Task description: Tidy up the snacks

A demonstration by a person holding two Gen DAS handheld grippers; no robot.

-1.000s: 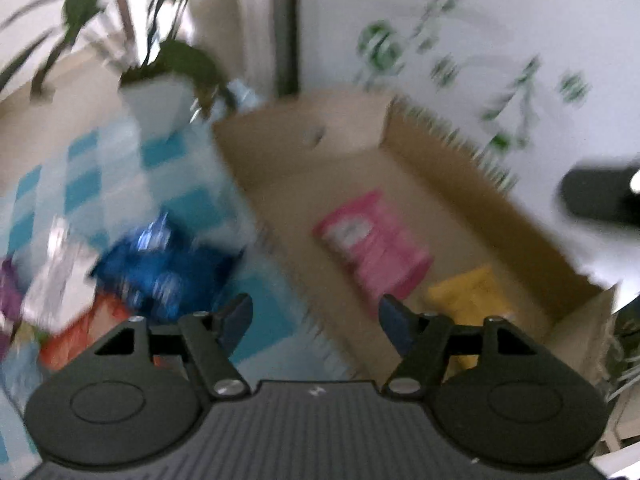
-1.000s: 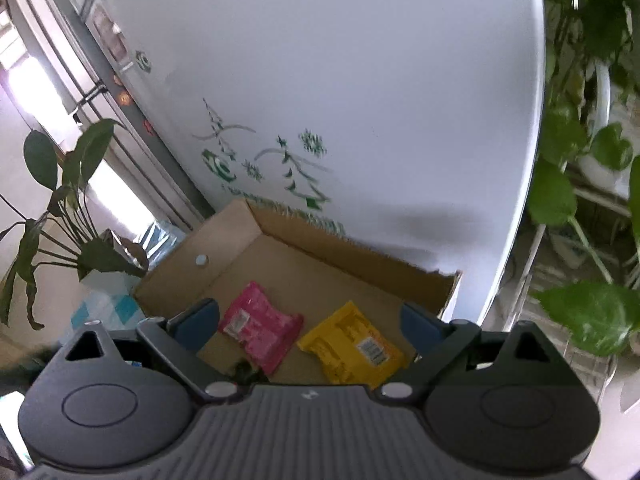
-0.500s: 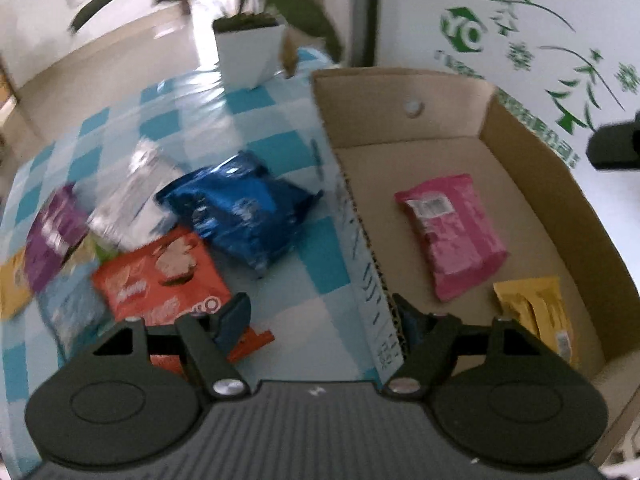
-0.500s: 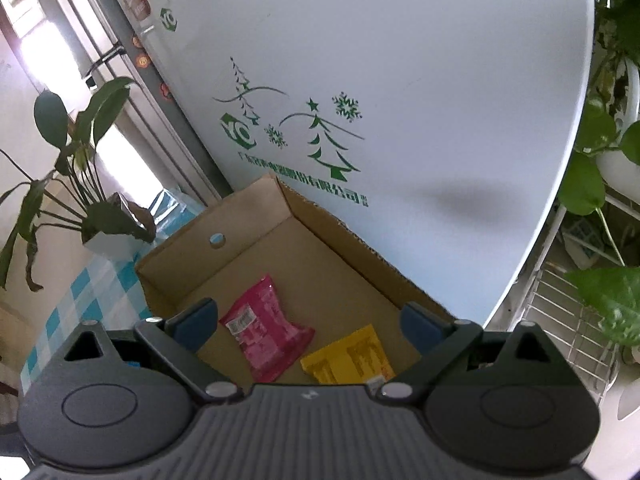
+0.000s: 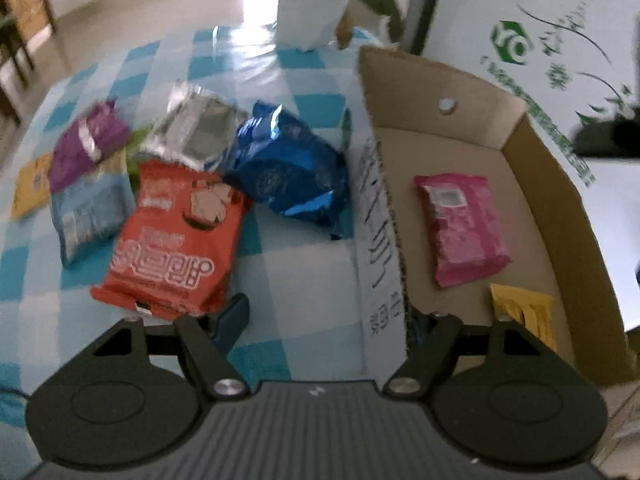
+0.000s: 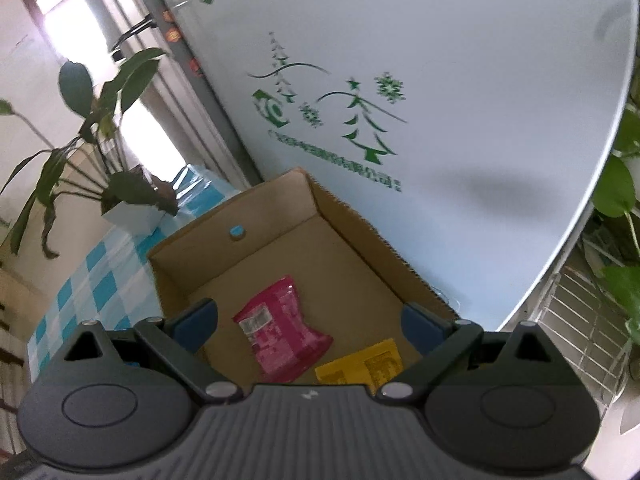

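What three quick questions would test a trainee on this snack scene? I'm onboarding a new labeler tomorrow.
1. True or false: the pink packet lies inside the cardboard box.
2. Multiple choice: which snack on the checkered tablecloth lies closest to the box's near wall? A) purple packet B) blue bag C) orange-red bag
3. Fill in: both the left hand-held gripper and the right hand-held gripper are ____ and hold nothing.

Key: 1 true; 2 B; 3 open.
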